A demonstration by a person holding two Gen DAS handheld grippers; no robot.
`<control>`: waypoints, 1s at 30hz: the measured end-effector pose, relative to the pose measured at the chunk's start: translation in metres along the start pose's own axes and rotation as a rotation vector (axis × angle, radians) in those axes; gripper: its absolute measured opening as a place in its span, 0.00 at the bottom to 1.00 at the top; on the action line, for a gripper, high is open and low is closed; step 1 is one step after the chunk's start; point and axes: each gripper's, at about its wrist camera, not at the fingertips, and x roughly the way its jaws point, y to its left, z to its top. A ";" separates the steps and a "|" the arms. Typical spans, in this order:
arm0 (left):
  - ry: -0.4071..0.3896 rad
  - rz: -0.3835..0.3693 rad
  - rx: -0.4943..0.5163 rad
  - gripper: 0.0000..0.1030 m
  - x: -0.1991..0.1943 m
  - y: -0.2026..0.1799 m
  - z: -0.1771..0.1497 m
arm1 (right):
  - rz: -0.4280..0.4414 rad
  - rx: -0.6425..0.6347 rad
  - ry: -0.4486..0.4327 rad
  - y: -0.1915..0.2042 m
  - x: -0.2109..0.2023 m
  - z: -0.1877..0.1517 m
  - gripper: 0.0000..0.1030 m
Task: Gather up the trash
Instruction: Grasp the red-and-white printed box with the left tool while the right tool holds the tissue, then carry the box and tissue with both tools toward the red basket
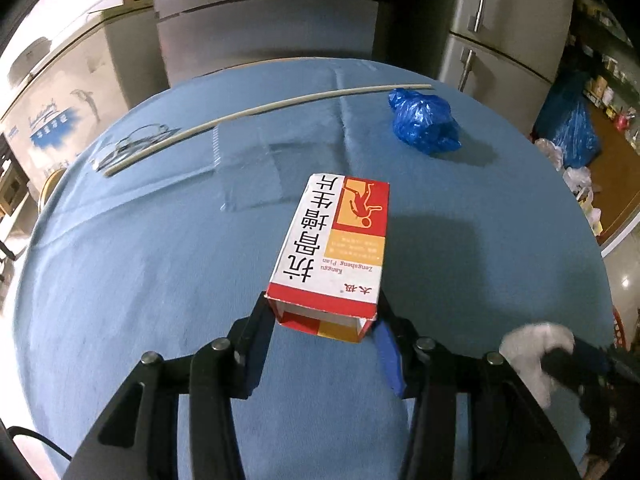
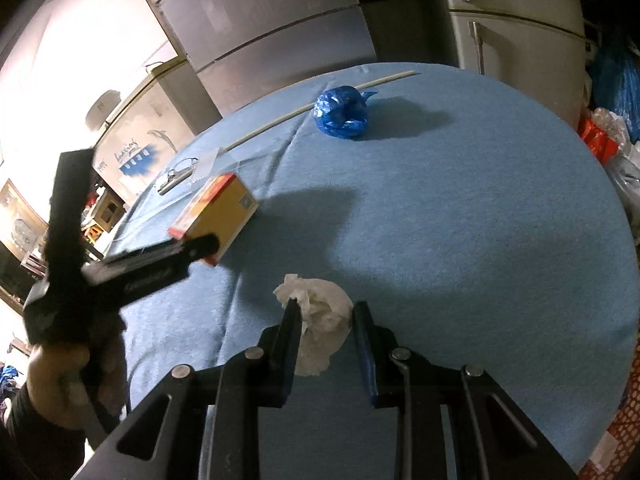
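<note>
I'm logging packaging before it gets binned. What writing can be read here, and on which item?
"抗骨增生片", large black characters, upside down in the left wrist view: on the medicine box.
"Kanggu Zengsheng Pian", small red letters: same box.
Small red brand mark and the lines on its orange panel: too small to read.
Blue print with a dolphin on the white appliance: blurred, unreadable.
Lettering on the left gripper: blurred, unreadable.
</note>
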 end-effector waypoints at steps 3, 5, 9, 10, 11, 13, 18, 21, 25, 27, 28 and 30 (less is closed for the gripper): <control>-0.009 -0.005 -0.018 0.48 -0.015 0.007 -0.017 | 0.003 0.007 -0.002 0.002 -0.004 -0.001 0.27; -0.014 -0.004 -0.028 0.48 -0.021 0.011 -0.023 | 0.006 0.013 -0.003 0.003 -0.006 -0.002 0.27; -0.015 -0.004 -0.049 0.48 -0.031 0.016 -0.041 | 0.011 0.015 -0.013 0.006 -0.012 -0.004 0.27; -0.016 -0.004 -0.052 0.48 -0.034 0.017 -0.045 | 0.012 0.014 -0.017 0.008 -0.014 -0.005 0.27; -0.019 0.000 -0.053 0.48 -0.037 0.018 -0.048 | 0.013 0.012 -0.020 0.010 -0.016 -0.006 0.27; -0.017 0.001 -0.054 0.48 -0.039 0.019 -0.053 | 0.017 0.012 -0.025 0.012 -0.019 -0.007 0.27; -0.011 0.009 -0.056 0.48 -0.044 0.018 -0.061 | 0.026 0.019 -0.034 0.016 -0.026 -0.012 0.27; -0.005 0.015 -0.057 0.48 -0.046 0.017 -0.066 | 0.029 0.025 -0.032 0.016 -0.029 -0.017 0.27; -0.004 0.019 -0.055 0.48 -0.049 0.014 -0.072 | 0.026 0.028 -0.023 0.015 -0.030 -0.023 0.27; -0.004 0.021 -0.053 0.48 -0.050 0.012 -0.073 | 0.025 0.030 -0.023 0.014 -0.030 -0.024 0.27; -0.003 0.020 -0.052 0.48 -0.050 0.012 -0.073 | 0.024 0.031 -0.024 0.014 -0.031 -0.025 0.27; -0.005 0.019 -0.048 0.48 -0.051 0.010 -0.073 | 0.022 0.033 -0.028 0.013 -0.033 -0.025 0.27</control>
